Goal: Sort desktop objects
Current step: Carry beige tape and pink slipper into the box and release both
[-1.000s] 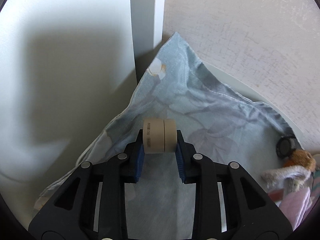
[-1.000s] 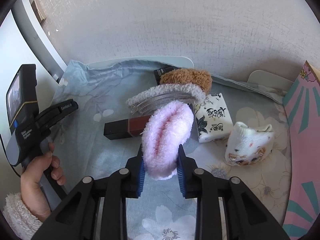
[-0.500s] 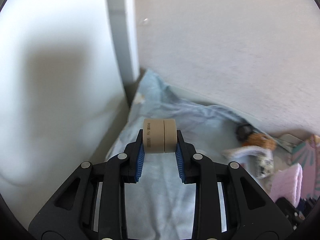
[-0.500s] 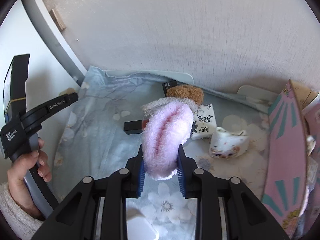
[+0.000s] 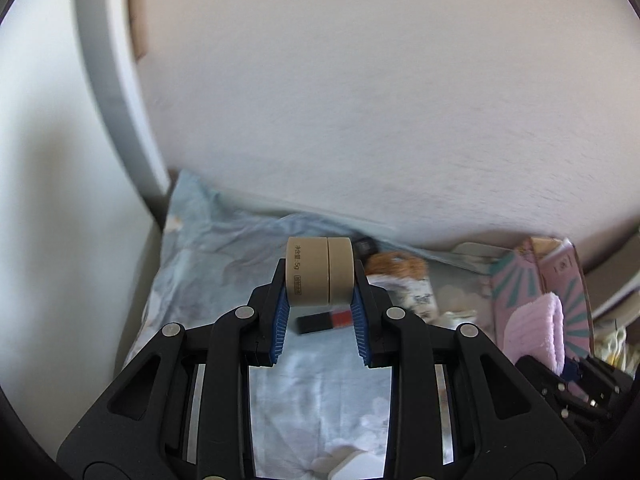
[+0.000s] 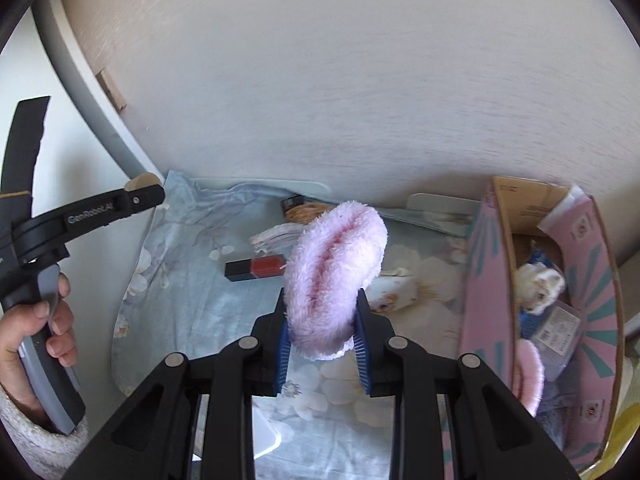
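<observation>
**Both tools lifted clear of the bench, each with its load**

Since a second ago both tools have risen away from the flowered cloth (image 6: 188,280) that covers the bench, so each view now takes in far more of the pale wall (image 5: 380,100) and more of the cloth below. The left tool (image 5: 320,280) is clamped on a tan round container (image 5: 319,271), its blue pads pressing the two flat ends, printed side facing the camera; the container hangs in the air above the cloth. The right tool (image 6: 322,312) is clamped on a fluffy pink pad (image 6: 334,276), squeezed between the blue pads and standing up out of them, likewise off the cloth.

On the cloth, toward the back edge by the wall, lie a black-and-red tube (image 6: 256,268), a brown fuzzy item (image 6: 306,212) and a grey-white fluffy piece (image 6: 276,236). A small white patterned cloth item (image 6: 394,292) lies nearer the right side. At the right edge stands an open pink cardboard box (image 6: 486,280), with a white furry item (image 6: 540,284) and another pink pad (image 6: 528,376) inside it. In the right wrist view, a hand (image 6: 36,328) in a fleecy sleeve grips the left tool's handle at the left edge of the bench.
</observation>
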`<state>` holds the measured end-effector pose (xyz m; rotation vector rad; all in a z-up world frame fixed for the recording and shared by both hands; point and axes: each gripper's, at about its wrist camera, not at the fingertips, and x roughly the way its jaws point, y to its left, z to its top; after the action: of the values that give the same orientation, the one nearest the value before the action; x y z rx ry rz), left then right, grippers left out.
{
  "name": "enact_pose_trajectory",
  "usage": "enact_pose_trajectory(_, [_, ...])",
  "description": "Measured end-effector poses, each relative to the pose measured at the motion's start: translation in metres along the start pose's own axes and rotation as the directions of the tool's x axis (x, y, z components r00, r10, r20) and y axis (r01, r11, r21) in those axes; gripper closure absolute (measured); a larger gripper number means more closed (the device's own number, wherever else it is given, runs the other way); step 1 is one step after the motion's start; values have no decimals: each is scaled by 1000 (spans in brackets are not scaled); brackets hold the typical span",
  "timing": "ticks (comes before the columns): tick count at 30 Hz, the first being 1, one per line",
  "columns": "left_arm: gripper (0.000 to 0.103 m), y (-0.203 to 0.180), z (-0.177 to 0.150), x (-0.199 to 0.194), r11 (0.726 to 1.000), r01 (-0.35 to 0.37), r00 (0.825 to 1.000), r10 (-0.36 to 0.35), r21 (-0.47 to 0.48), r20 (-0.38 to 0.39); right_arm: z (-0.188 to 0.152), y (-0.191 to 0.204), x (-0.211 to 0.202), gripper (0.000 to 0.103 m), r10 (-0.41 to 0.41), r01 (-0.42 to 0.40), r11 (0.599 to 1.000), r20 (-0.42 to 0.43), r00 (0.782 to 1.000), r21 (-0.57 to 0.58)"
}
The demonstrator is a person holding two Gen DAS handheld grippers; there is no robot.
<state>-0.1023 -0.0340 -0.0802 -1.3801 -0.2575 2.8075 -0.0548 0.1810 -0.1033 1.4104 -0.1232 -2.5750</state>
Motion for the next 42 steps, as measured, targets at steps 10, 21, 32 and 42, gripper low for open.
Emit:
enact_pose_trajectory(10, [78, -82, 8, -33, 983, 99, 993, -108, 153, 49, -4, -62, -43, 78, -69, 58, 988, 68, 995, 146])
enact_pose_trajectory(21, [78, -185, 13, -36, 926, 232, 969, -245, 298, 9, -30, -121, -79, 78, -140, 111, 956, 91, 986, 272])
enact_pose_trajectory(32, [78, -280, -11, -8, 849, 274, 960, -266, 451, -83, -59, -169, -92, 78, -155, 110, 916, 88, 984, 386])
enact_pose_trajectory(42, [78, -343, -45, 37, 779, 328, 944, -247, 535, -219, -77, -188, -88, 77, -143, 112, 908, 46, 989, 404])
